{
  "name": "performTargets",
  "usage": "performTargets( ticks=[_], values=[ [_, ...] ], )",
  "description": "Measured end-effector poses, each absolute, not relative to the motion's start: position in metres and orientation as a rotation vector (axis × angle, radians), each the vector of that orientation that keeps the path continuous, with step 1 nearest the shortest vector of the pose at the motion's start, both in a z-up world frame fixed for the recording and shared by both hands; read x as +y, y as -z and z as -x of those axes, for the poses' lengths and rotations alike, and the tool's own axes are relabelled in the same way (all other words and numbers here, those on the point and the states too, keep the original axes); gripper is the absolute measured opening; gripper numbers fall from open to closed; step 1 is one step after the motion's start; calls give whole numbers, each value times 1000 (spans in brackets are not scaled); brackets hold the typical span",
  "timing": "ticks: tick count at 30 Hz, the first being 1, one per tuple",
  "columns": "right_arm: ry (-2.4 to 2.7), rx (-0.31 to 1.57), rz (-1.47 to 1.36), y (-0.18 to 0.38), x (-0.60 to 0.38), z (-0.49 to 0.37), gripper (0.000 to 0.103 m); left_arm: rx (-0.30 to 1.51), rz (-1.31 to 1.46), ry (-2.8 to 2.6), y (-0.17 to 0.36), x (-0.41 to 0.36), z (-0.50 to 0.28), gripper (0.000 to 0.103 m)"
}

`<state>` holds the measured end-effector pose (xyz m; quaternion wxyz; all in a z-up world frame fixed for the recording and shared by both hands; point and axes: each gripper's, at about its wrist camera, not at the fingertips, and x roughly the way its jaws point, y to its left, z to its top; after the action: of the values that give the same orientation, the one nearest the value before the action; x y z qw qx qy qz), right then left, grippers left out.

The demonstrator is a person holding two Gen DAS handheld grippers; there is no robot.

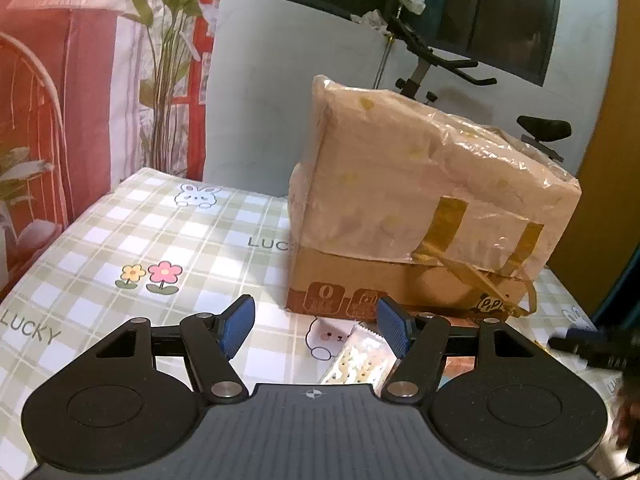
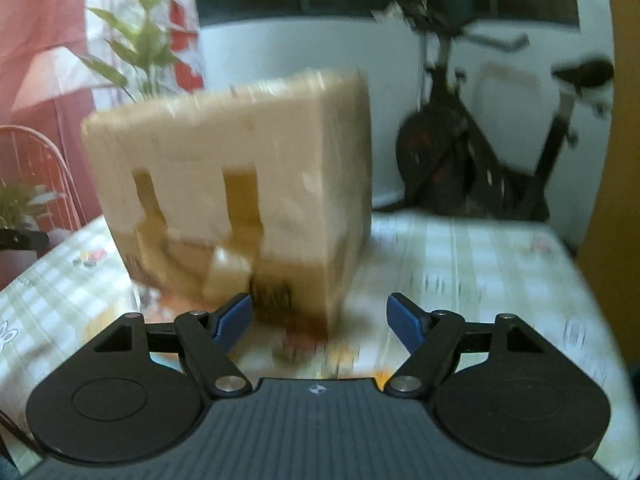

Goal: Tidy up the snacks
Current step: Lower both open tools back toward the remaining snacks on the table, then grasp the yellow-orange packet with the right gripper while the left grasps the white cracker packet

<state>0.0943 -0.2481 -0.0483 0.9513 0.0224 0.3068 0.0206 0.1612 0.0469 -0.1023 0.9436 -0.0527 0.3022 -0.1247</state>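
A checked, bunny-printed cloth covers the counter [image 1: 132, 236], where a plastic-wrapped bale of pale packs [image 1: 424, 184] sits stacked on a cardboard carton [image 1: 360, 280], the pile set toward the far side so that the near edge stays free as working room. The bale's gold tape strips [image 1: 448, 220] and loose carry strap face the cameras, apparently left that way for lifting. An exercise bike [image 2: 472, 160] stands behind the counter. The snacks lie low at the carton's foot: one clear packet of small pale biscuits [image 1: 360, 364] rests flat on the cloth, just ahead of the left tool [image 1: 316, 330], partly hidden by its right finger. More wrappers before the right tool [image 2: 320, 322] are too blurred to name. Both tools hang released, jaws apart, holding nothing, angled down toward the packets, probably to begin picking.
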Motion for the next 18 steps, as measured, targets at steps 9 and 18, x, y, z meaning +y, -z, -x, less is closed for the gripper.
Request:
performTargets(
  ticks=[9,18],
  values=[
    [18,830,-273,100,-266,-95,77,628,114,243,106,48,-161,70],
    [69,827,-273,102,-270,-126,76,638,118,236,110,49,-159,70]
  ],
)
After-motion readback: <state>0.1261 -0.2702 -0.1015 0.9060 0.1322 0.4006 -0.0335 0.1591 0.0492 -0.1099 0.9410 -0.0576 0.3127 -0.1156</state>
